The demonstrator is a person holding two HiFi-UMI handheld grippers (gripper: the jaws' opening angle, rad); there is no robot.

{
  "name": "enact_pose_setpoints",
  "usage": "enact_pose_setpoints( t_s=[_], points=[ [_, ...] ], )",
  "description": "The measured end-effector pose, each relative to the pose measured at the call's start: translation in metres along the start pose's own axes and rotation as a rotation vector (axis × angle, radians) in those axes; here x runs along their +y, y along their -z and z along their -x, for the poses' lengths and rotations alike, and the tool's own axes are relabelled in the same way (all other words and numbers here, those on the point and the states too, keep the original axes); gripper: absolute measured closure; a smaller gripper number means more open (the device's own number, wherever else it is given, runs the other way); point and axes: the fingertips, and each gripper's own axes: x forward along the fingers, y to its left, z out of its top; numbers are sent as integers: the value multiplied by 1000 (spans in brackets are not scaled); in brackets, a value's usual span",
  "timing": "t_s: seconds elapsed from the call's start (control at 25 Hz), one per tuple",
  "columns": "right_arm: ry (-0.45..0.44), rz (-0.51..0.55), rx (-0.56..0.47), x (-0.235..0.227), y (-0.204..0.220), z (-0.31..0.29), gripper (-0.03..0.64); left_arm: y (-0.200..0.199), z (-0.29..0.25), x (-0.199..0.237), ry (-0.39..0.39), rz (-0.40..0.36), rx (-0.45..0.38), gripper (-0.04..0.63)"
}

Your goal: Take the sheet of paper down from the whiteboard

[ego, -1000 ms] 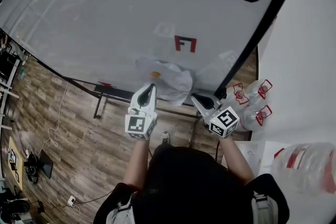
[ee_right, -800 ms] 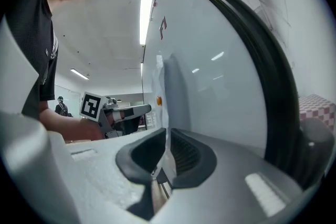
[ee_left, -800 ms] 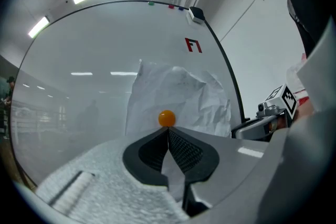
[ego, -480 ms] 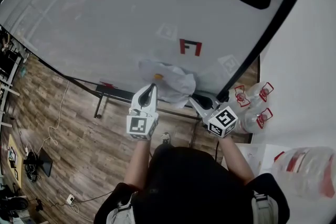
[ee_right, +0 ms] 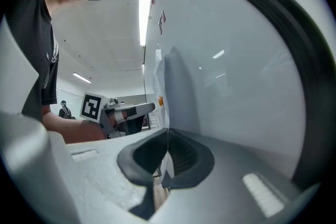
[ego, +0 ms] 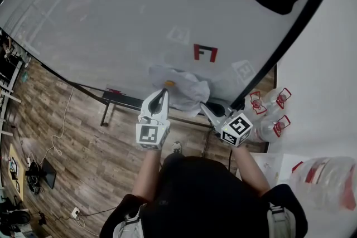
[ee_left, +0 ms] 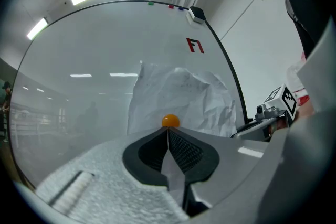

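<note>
The left gripper (ego: 162,92) has its fingers shut tight on the bottom edge of the one sheet of paper (ego: 185,86). The right gripper (ego: 204,104) is near it, and its fingers are pressed together on that edge too. The sheet hangs on the whiteboard (ego: 111,19). It is crumpled, puffed out, and spread more sideways than up. The fingers hide part of its bottom edge. One orange magnet (ego: 169,83) sits low on it. One red mark (ego: 204,53) is higher up.
</note>
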Motion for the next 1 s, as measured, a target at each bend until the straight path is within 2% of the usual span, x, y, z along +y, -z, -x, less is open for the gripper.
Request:
enact_pose_setpoints(
  t_s=[0.2,0.32,0.68,1.0],
  points=[
    [6,-4,6,-2,2,-1,612,-1,-1,-2,-25,-27,-7,574],
    [11,-5,12,-4,2,-2,612,-7,-5,-3,-32,-32,-11,522],
    [19,-8,14,-3,3,-3,612,-18,-11,-9,-46,-44,-30,436],
    [13,-9,14,-1,3,-2,612,-16,-20,-7,-96,-23,-20,425]
  ],
)
